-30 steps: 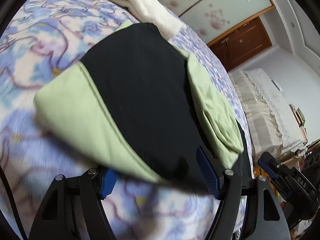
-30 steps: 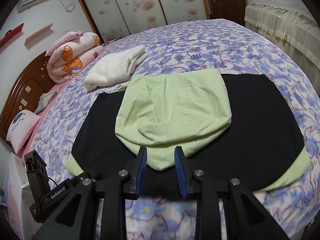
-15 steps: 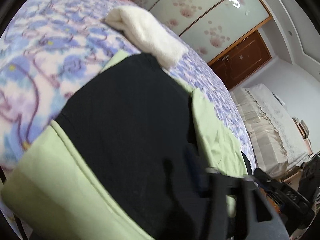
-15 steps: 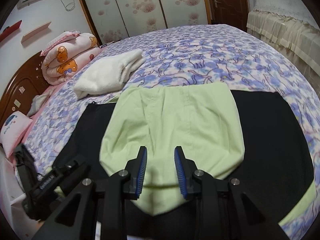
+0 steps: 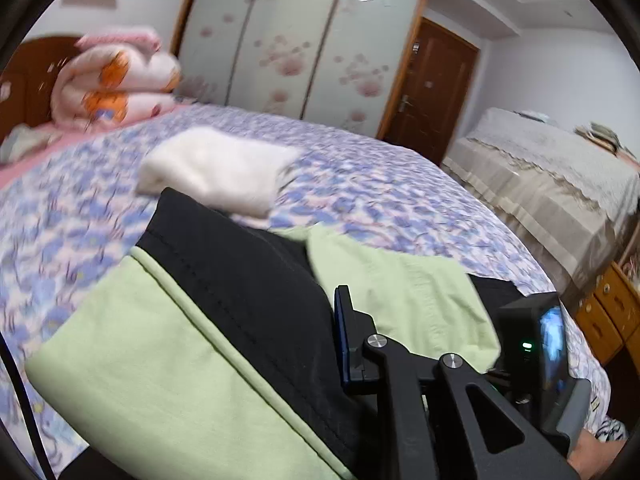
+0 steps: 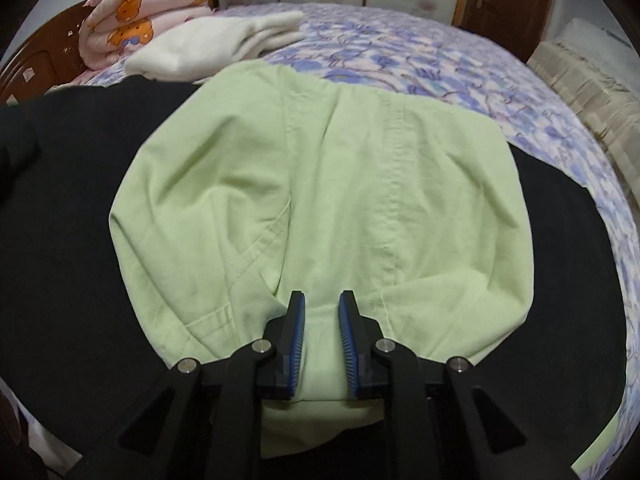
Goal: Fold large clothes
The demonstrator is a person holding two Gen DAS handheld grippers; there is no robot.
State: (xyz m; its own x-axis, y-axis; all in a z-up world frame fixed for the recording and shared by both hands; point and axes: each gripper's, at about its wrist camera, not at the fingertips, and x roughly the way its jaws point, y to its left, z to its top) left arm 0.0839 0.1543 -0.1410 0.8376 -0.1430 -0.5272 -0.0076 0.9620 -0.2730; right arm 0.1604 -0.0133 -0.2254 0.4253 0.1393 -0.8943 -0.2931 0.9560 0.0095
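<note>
A large black garment (image 6: 80,240) with pale green trim and a green hood (image 6: 320,180) lies spread on the flowered bedspread (image 6: 400,52). In the left wrist view its black cloth (image 5: 248,280) and green hem (image 5: 160,360) hang lifted across my left gripper (image 5: 334,308). That gripper's jaws are closing on the edge, with one blue pad pressed to the black cloth and the other finger hidden under it. My right gripper (image 6: 322,300) points down onto the hood's near tip. Its jaws are closing with green cloth lying between them and a narrow gap still showing.
A folded white blanket (image 6: 216,44) lies just beyond the garment, and a rolled pink quilt (image 6: 140,16) sits by the wooden headboard. A second bed with a beige cover (image 5: 540,168) and wooden drawers (image 5: 612,312) stand to the right. A brown door (image 5: 432,88) is behind.
My left gripper went from open around the garment's edge to closed on it and rose, lifting the cloth. My right gripper sank over the hood and its jaws narrowed.
</note>
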